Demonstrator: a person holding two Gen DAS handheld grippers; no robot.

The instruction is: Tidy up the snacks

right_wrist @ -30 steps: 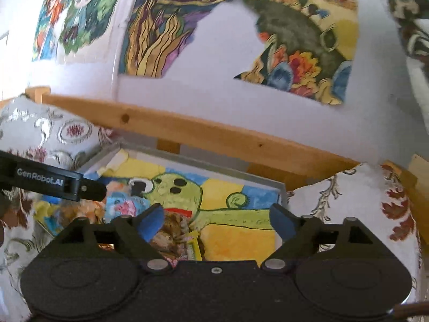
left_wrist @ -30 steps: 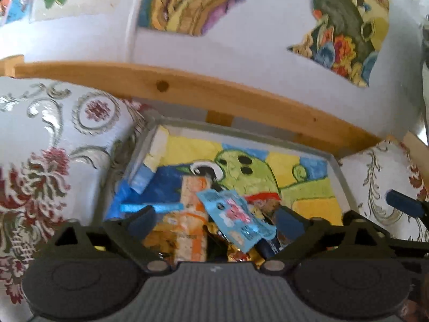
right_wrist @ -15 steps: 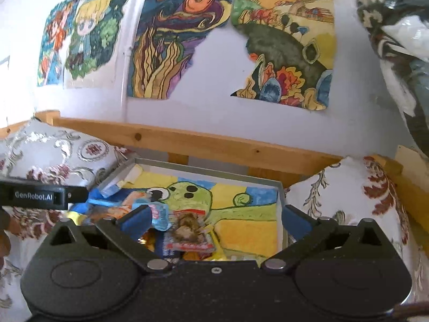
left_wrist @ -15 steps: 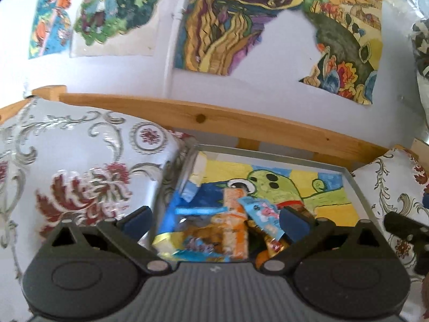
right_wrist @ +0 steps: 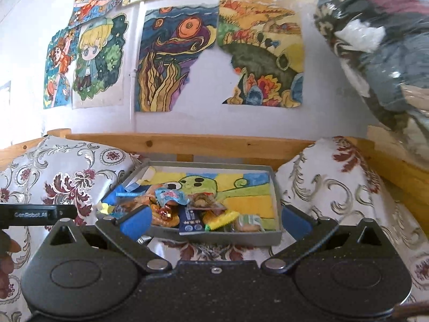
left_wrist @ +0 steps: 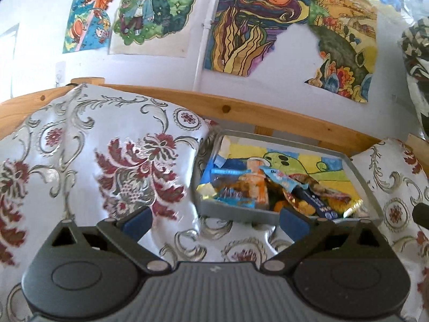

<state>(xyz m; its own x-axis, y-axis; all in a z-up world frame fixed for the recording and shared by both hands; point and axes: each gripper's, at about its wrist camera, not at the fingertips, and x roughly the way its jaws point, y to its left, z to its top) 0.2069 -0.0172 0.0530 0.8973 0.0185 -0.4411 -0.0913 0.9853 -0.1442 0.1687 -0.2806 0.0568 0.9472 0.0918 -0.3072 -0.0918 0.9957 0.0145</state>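
While gaping wide and empty, both tools: right tool point(right_wrist: 214, 221) facing grey snack-filled tray point(right_wrist: 276, 187); left tool point(left_wrist: 214, 221), lettered "GenRobot.AI", off leftward.

Left gripper point(left_wrist: 214, 221) wide open, nothing held, over floral cloth point(left_wrist: 107, 166). Snacks point(left_wrist: 257, 187) piled in grey tray point(left_wrist: 238, 213) just ahead. Drawings point(left_wrist: 252, 26) on wall.

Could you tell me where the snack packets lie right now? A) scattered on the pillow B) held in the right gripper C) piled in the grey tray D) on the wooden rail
C: the snack packets sit heaped inside the grey tray, and both grippers are open and hold nothing.
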